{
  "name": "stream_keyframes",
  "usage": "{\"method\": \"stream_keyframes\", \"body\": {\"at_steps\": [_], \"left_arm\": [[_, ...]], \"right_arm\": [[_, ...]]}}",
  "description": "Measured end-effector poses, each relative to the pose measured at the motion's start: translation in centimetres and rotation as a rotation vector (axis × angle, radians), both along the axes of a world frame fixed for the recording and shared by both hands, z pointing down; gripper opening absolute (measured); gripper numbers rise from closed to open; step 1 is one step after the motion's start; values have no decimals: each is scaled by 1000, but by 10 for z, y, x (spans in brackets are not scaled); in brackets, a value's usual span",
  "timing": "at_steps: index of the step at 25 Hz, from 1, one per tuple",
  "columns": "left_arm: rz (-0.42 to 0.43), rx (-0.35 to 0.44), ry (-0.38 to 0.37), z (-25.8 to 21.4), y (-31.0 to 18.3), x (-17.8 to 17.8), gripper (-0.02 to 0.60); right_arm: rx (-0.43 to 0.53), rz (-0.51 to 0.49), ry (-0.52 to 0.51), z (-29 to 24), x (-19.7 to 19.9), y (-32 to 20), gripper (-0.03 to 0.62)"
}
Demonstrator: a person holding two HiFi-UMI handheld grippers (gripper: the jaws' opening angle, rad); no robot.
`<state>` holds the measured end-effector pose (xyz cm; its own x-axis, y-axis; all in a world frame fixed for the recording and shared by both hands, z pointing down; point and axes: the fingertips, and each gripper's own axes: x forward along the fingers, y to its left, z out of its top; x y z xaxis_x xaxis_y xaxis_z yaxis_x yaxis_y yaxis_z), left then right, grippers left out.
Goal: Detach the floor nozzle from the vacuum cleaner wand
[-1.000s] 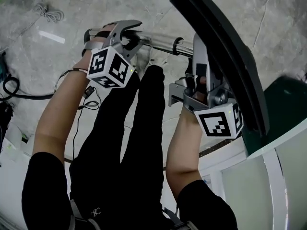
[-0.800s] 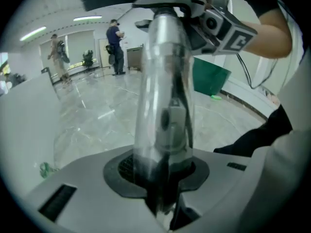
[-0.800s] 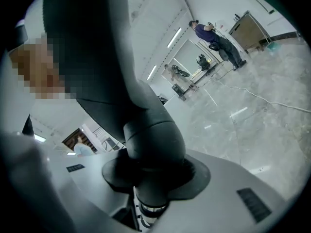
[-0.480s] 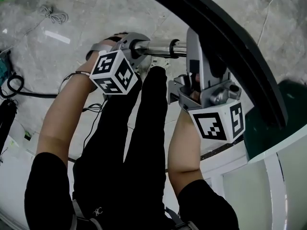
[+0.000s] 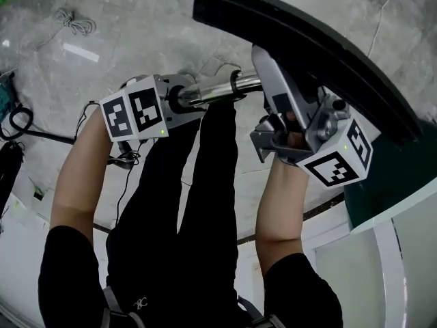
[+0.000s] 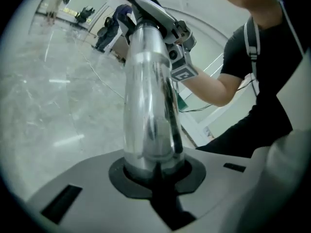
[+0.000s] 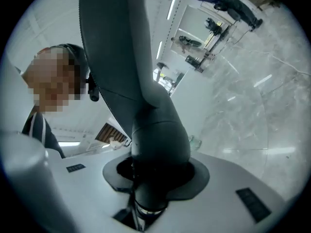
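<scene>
The black floor nozzle (image 5: pixel 307 53) hangs in the air, slanting from top centre to the right. Its grey neck (image 5: pixel 280 94) joins the chrome wand (image 5: pixel 218 87), which runs left. My left gripper (image 5: pixel 179 100) is shut on the wand's left end; its jaws have just been closing with the wand between them. In the left gripper view the chrome wand (image 6: pixel 150 106) stands straight out of the left gripper (image 6: pixel 155 176). My right gripper (image 5: pixel 283 125) is shut on the neck. The dark neck (image 7: pixel 158 140) fills the right gripper (image 7: pixel 150 178), with the nozzle head (image 7: pixel 112 42) above it.
The person's black trousers (image 5: pixel 184 217) fill the middle below the wand. A coiled cord (image 5: pixel 72 19) and a black cable (image 5: pixel 13 125) lie on the marble floor at left. A white framed cabinet (image 5: pixel 382 251) and a dark green surface (image 5: pixel 403 162) stand at right.
The left gripper has rolled, moved left and closed round the wand's end. The nozzle head has swung left and lies flatter. The right gripper has shifted a little right with the neck.
</scene>
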<state>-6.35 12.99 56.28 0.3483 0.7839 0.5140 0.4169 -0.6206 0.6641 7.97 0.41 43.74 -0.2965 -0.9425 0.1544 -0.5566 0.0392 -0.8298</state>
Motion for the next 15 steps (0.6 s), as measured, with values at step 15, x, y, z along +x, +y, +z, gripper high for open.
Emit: {"method": "stream_keyframes", "body": {"at_steps": [15], "left_arm": [[-232,-45,-127,-19,26,-18,57]], "right_arm": [[-299,-60,-109,23,-19,-8,130]]}}
